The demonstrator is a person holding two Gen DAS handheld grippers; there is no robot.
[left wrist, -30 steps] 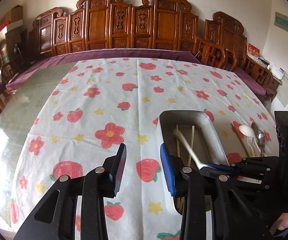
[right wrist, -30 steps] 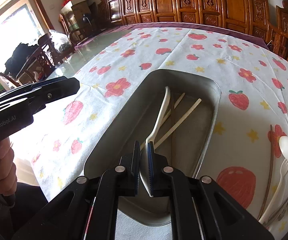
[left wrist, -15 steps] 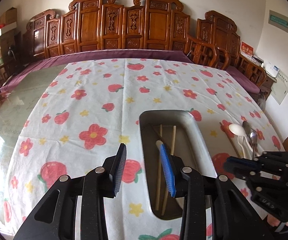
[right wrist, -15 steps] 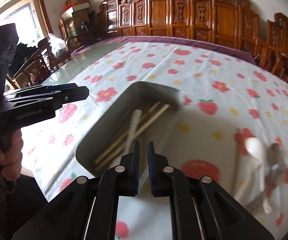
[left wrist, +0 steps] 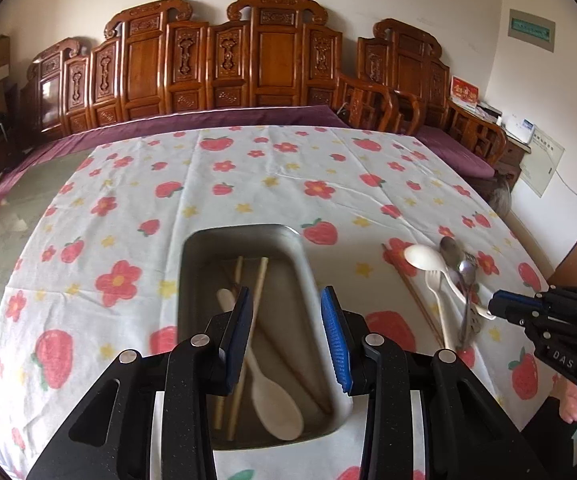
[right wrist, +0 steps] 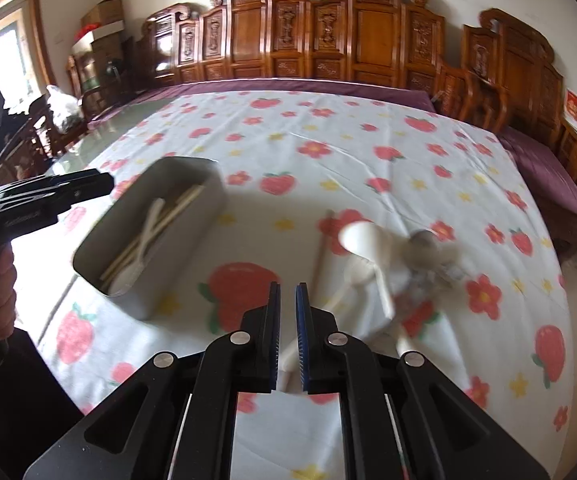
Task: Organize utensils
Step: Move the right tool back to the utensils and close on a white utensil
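The left claw (left wrist: 286, 332) tips down over the long grey metal tray (left wrist: 192, 280), partly open and holding nothing. The right claw (right wrist: 287, 332) tips down over the flowery tabletop (right wrist: 328, 160), nearly closed and empty, beside the loose white plastic spoon (right wrist: 362, 246).

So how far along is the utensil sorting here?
Done: a white plastic spoon and wooden chopsticks lie in the grey metal tray. In hand: nothing; the right tool is shut and empty. Left: the loose pile of spoons and a fork on the tablecloth.

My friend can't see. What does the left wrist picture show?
A grey tray holding a white spoon and chopsticks sits on a strawberry tablecloth, behind the empty left tongs. More utensils lie to its right.
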